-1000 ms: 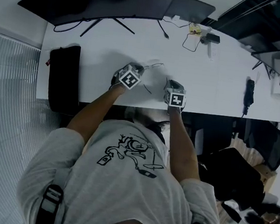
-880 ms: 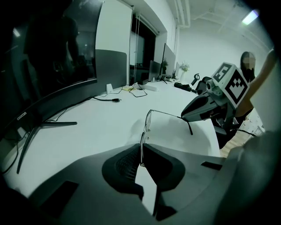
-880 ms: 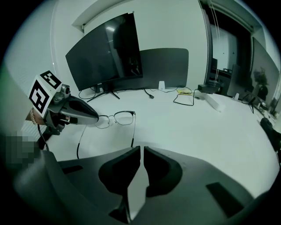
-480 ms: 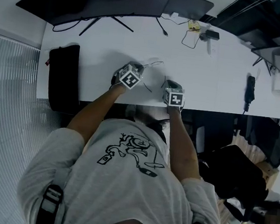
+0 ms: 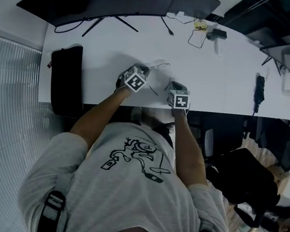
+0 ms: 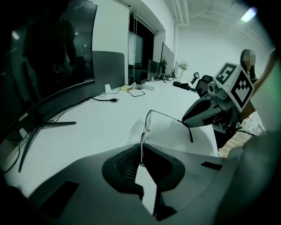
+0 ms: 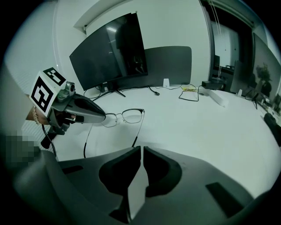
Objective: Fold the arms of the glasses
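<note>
Black ribbed pads (image 6: 125, 165) of the left gripper (image 6: 141, 149) are pressed together on the thin metal rim of the glasses (image 7: 122, 117), at one outer end of the front. The frame rises out of the slit, lenses upright. Both arms of the glasses stand unfolded, slim wire with darker curved tips. The right gripper (image 7: 141, 149) has its jaws closed on each other with nothing between them. Its tips sit right by the dark end of the far arm, and contact cannot be judged. The glasses sit low over the front edge of the desk (image 5: 217, 80), between the two grippers, and whether the arm tips rest on it cannot be told. The desk is white, smooth, matt and long, its far edge gently curved. On it, at the back, stands a wide curved monitor (image 5: 101, 0) with a dark glossy screen and a splayed stand. Beside the monitor is a grey flat panel (image 7: 169, 61), and near that lie loose dark cables (image 5: 199, 38). At the desk's left end lies a black oblong object (image 5: 65, 79) of unclear kind. The person's T-shirt (image 5: 125, 189) is grey cloth with a black line drawing. The room is an open office with white walls, ceiling strip lights and further desks and screens beyond.
</note>
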The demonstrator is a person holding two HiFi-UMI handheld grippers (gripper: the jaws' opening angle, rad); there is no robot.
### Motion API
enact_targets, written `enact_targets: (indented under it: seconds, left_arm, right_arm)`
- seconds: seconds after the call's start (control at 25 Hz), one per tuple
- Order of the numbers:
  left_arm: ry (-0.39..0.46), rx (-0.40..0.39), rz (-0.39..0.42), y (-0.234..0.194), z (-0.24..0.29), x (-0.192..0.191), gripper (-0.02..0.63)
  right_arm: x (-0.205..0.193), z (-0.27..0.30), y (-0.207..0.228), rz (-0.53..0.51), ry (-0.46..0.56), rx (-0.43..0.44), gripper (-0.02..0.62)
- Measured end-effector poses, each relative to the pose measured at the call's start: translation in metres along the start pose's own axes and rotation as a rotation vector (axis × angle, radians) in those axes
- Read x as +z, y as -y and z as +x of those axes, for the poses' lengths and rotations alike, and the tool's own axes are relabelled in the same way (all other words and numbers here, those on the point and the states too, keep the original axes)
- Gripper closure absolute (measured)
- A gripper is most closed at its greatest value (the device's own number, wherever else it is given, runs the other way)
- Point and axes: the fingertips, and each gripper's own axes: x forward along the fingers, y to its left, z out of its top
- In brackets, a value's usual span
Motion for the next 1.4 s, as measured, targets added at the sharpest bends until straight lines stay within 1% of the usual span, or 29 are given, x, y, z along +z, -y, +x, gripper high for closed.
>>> enact_targets:
  seconds: [0.12,0.44,0.68,0.88,1.12,1.4]
  left_arm:
    - [0.004,-0.003,0.002,0.002,-0.002,0.003,0.571]
    - [0.003,-0.002,0.007,0.003,-0.004,-0.002,0.571]
    - [0.006,-0.012,0.004,0.006,-0.005,-0.001,0.571]
    - [0.001,-0.020,0.005,0.009,-0.005,-0.004,0.571]
    - [0.005,-0.033,0.005,0.016,-0.005,-0.003,0.571]
    - [0.003,-0.035,0.011,0.019,-0.005,-0.003,0.571]
  right_arm:
    - [-0.001,-0.003,-0.006,0.004,-0.019,0.012,0.568]
    - [0.006,-0.002,-0.017,-0.012,0.018,0.039,0.568]
    - [0.009,-0.001,-0.026,-0.018,0.020,0.057,0.568]
    - [0.007,-0.002,-0.026,-0.008,-0.001,0.035,0.568]
    - [0.010,0.000,-0.033,-0.024,0.022,0.062,0.568]
    - [0.011,0.000,-0.035,-0.028,0.023,0.063,0.568]
